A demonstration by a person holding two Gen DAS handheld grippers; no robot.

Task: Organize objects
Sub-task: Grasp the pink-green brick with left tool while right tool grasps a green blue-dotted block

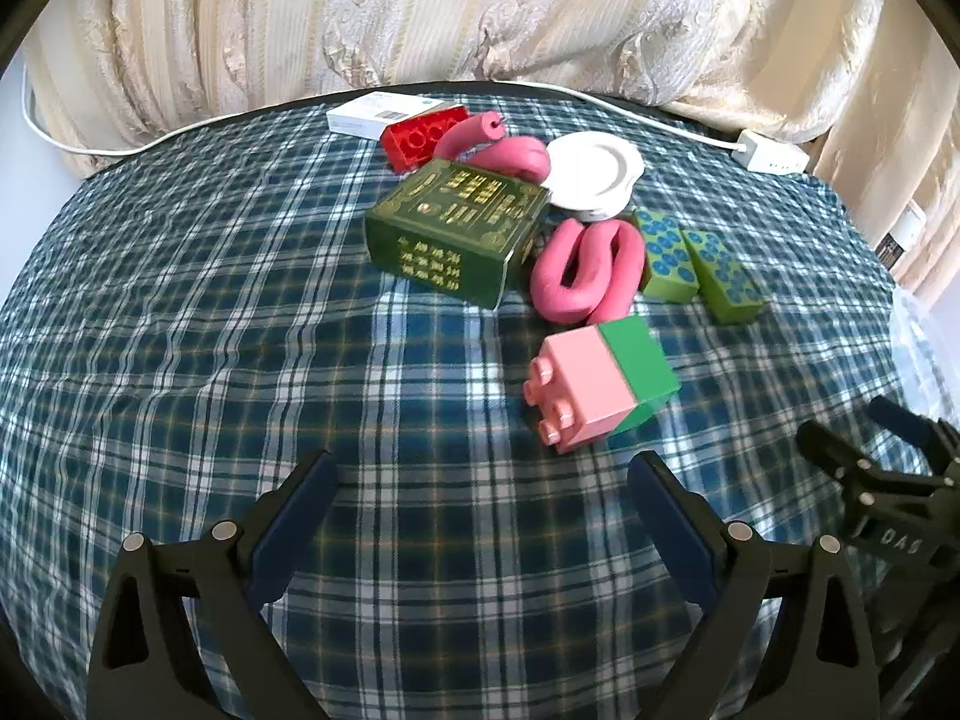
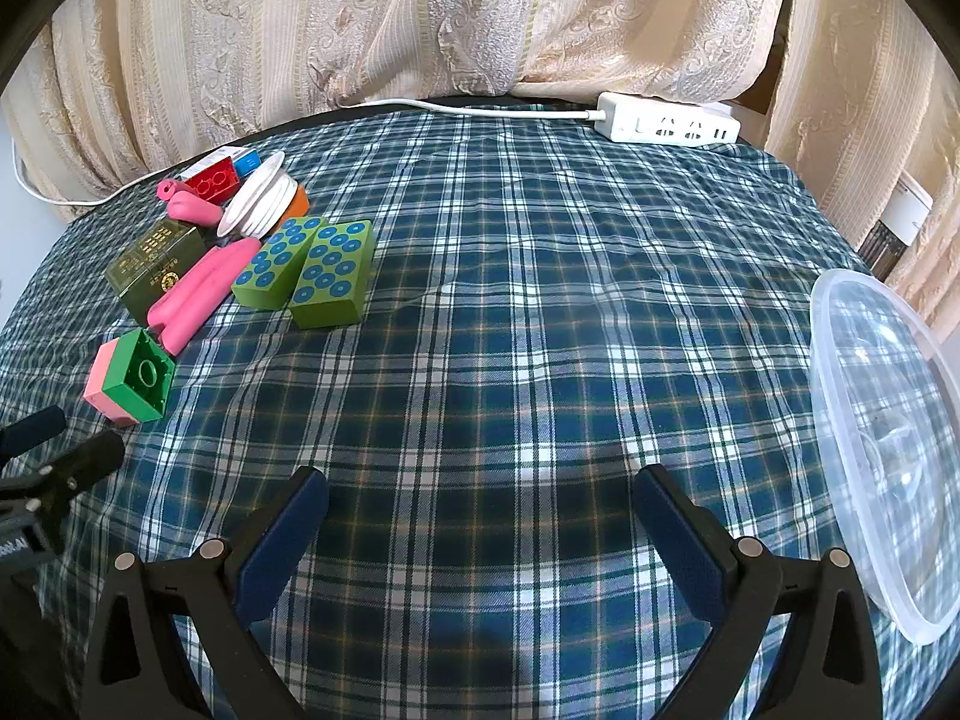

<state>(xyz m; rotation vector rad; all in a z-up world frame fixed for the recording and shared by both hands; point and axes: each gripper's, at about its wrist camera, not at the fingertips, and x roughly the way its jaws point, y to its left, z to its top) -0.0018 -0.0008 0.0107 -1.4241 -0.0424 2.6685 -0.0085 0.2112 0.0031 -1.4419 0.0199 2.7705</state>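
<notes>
Looking through the left wrist view, I am holding the left gripper released, jaws wide, nothing between them, over the plaid cloth. Just ahead at one o'clock I am seeing the pink-and-green block, lying on its side; I am judging it light, rigid and slick, best pinched across its flat faces. Beyond it, at twelve o'clock, I am counting one dark green box, two pink foam loops, two green dotted blocks, one red brick and one white lid. The foam is looking soft and squashy.

Switching to the right wrist view, I am keeping the right gripper released too, over bare cloth. I am seeing one clear plastic bowl at three o'clock, probably thin and flexible, and the same cluster at ten o'clock, well apart from it.
</notes>
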